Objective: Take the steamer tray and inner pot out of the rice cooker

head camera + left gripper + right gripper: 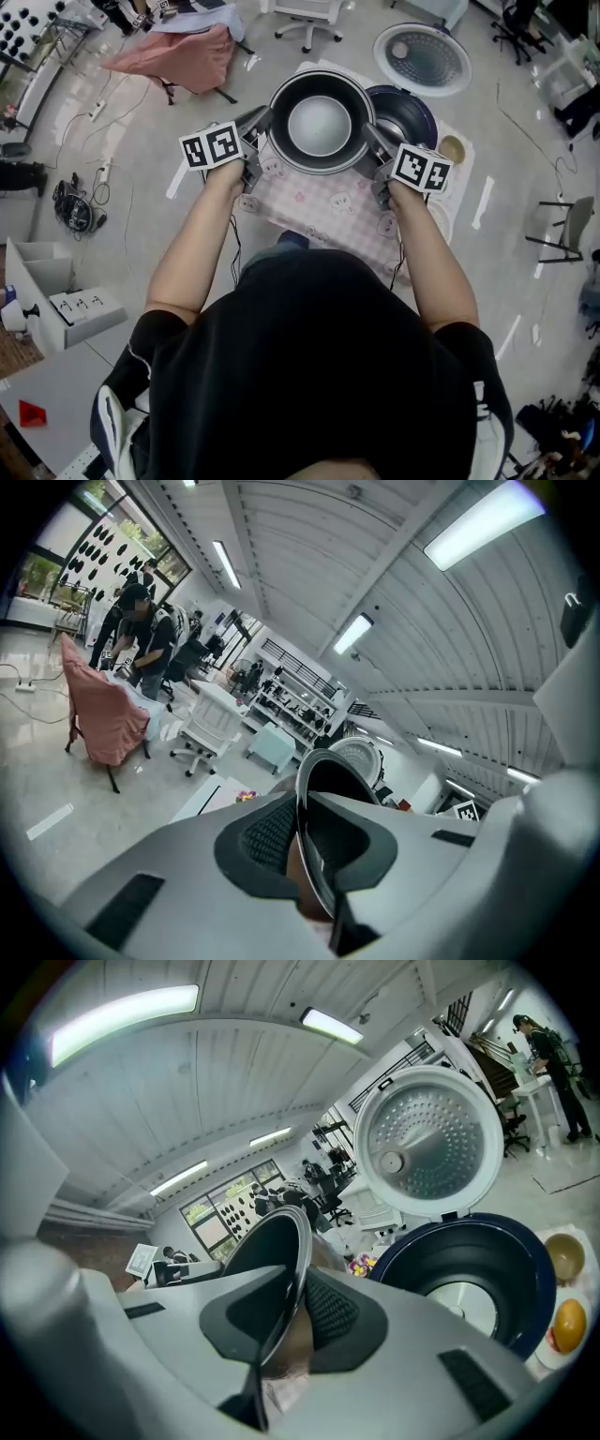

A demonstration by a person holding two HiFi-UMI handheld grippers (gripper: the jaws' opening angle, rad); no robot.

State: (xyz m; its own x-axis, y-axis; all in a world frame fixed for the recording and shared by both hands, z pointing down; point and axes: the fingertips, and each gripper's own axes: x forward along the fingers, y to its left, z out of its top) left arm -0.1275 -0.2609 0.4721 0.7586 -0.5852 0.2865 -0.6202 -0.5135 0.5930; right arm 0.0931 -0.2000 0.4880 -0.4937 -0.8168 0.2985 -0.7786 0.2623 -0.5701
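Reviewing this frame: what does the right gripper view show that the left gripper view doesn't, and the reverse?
Only the right gripper view: the rice cooker body, open and dark blue, with no pot inside, and a small bowl beside it.
Only the left gripper view: a chair draped in pink cloth and a white office chair.
Both: the inner pot, seen rim edge-on and clamped by the left gripper and the right gripper.

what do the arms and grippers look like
The left gripper and right gripper are grey plastic with black textured pads inside the jaws. Each bears a white cube of black square markers and a thin dark cable. The top is black, short-sleeved.
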